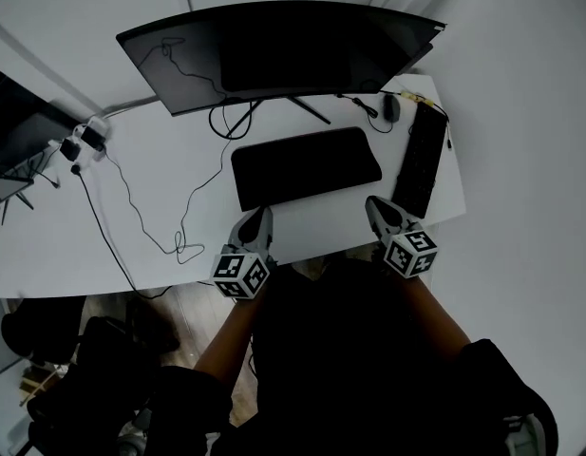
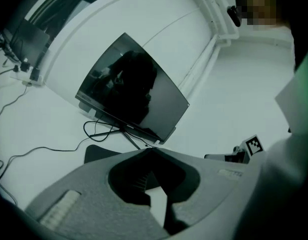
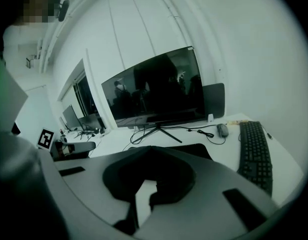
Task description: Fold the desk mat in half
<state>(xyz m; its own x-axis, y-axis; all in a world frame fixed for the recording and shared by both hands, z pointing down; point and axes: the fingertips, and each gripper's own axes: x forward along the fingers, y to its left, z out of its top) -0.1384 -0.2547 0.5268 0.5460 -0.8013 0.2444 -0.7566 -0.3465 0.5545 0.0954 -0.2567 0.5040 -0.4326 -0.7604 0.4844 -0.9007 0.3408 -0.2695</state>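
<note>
- Desk mat [image 1: 307, 164] is seen lying flat on the white desk [image 1: 131, 245], at about 12 o'clock from both grippers and in front of the curved monitor [image 1: 283, 50].
- A compact dark rectangle is presented, with its near long edge and corners rounded. From this it is judged that the mat may already be doubled over. Separate layers cannot be made out, so the fold is not confirmed.
- The left gripper [image 1: 264, 215] is held at the near edge of the desk, at 7 o'clock from the mat. Its jaws are brought together at the tips, and nothing is gripped between them.
- The right gripper [image 1: 373, 203] is held at 5 o'clock from the mat — jaws likewise closed, nothing caught in them.
- Neither gripper is touching the mat; a strip of bare desk is seen between them and its near edge.
- The keyboard [image 1: 421, 160] is set at 3 o'clock from the mat, the mouse [image 1: 391, 108] at 1 o'clock, and a loose cable [image 1: 131, 207] at 9 o'clock.
- If the fold is taken as made, little is judged to be left — at most the edges being checked for alignment.
</note>
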